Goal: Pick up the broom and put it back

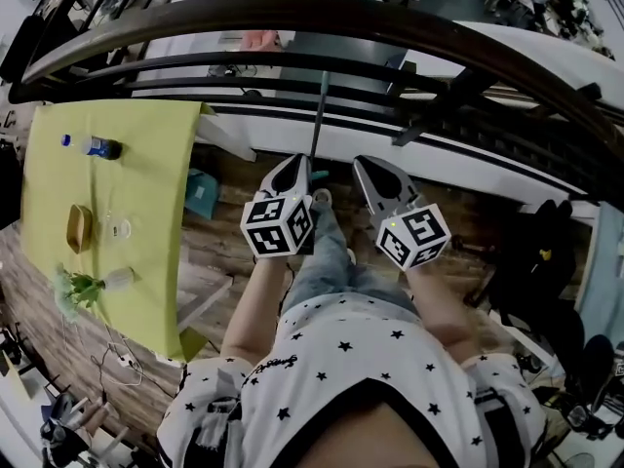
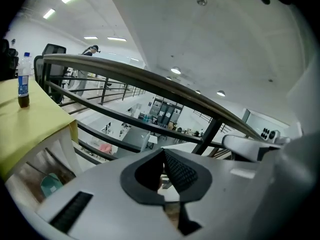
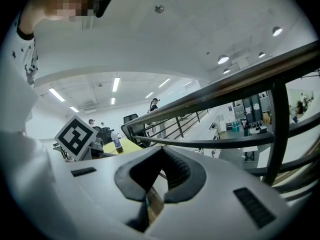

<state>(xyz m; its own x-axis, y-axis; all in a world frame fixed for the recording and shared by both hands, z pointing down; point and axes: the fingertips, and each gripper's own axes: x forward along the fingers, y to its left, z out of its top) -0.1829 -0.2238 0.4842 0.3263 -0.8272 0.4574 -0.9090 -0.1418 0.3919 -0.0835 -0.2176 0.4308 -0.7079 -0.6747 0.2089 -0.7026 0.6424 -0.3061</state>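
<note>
The jaws of the left gripper (image 1: 297, 167) and the right gripper (image 1: 375, 171) are clenched on nothing. What is judged the broom handle (image 1: 319, 115) is propped against the far railing (image 1: 292, 13); the jaws should be opened first.

bottle (image 1: 93, 146) on table (image 1: 146, 203), left | broom (image 1: 319, 115) before railing (image 1: 292, 10) — ahead
</note>
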